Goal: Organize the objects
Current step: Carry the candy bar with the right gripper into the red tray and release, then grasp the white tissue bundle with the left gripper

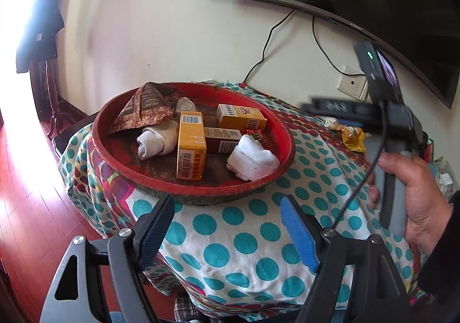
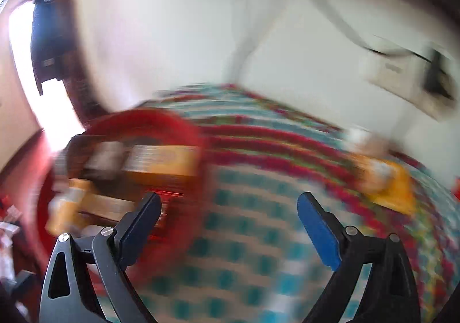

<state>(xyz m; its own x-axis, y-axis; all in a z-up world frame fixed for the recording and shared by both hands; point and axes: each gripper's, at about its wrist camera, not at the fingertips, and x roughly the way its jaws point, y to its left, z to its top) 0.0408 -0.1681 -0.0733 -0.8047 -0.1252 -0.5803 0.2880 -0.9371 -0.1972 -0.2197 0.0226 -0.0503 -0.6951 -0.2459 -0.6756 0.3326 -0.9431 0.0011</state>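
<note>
Round red tray [image 1: 287, 133] set on a table under a white cloth with teal dots [image 1: 244, 242], close to the wall. Inside the tray: an orange box [image 1: 191, 147] standing upright near the middle, a second orange box [image 1: 241, 116] lying behind it, a darker box [image 1: 222, 141] lying between the two, a brown pyramid-shaped packet [image 1: 145, 109] at the back left, a rolled white sock [image 1: 156, 137] just left of the upright box, another white sock [image 1: 253, 160] at the front right edge, a grey sock [image 1: 185, 104] at the back, a small red candy [image 1: 254, 134] beside the darker box. Left gripper [image 1: 227, 232] spread wide with nothing between its fingers, hovering over the cloth in front of the tray. Right gripper [image 2: 230, 225] also spread wide and empty, over the dotted cloth just right of the tray, its view heavily blurred. Yellow snack wrapper [image 1: 352, 137] lying on the cloth to the right, well apart from the tray. Hand [image 1: 417, 196] wrapped around the right gripper's grey handle.
</note>
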